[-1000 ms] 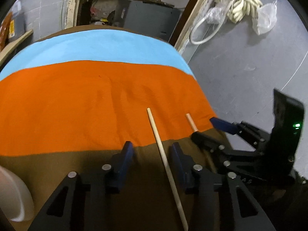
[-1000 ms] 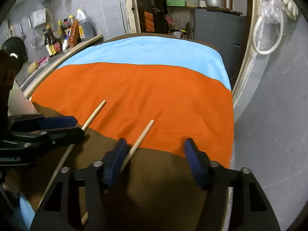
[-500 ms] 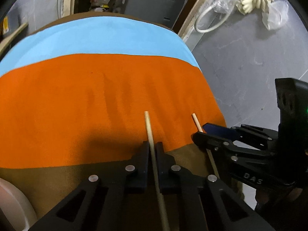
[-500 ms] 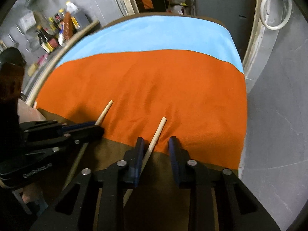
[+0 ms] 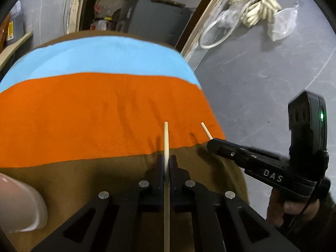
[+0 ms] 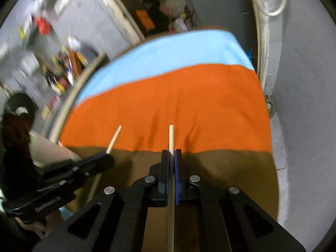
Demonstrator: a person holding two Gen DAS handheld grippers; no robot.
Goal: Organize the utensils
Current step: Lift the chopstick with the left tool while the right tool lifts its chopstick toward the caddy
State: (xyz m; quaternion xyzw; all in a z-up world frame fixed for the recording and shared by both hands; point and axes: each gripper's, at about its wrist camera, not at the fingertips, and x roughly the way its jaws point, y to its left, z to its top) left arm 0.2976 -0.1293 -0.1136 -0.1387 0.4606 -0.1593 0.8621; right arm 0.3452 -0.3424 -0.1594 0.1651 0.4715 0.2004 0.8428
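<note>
My left gripper [image 5: 166,159] is shut on a wooden chopstick [image 5: 166,138] whose tip points forward over the striped cloth [image 5: 84,113]. My right gripper [image 6: 171,154] is shut on a second wooden chopstick [image 6: 171,138]. Each gripper shows in the other's view: the right one [image 5: 212,142] holds its chopstick [image 5: 205,131] to the right, the left one [image 6: 107,157] holds its chopstick [image 6: 114,138] to the left. Both sticks are held above the cloth near the orange and brown border.
A white container [image 5: 19,205] sits at the near left on the brown band, and shows as a pale shape in the right wrist view [image 6: 48,149]. The table's right edge [image 5: 210,109] drops to a grey floor. A shelf of bottles [image 6: 63,69] is at far left.
Both grippers closed from open onto their chopsticks and lifted them off the cloth. The right wrist view has tilted and swung left.
</note>
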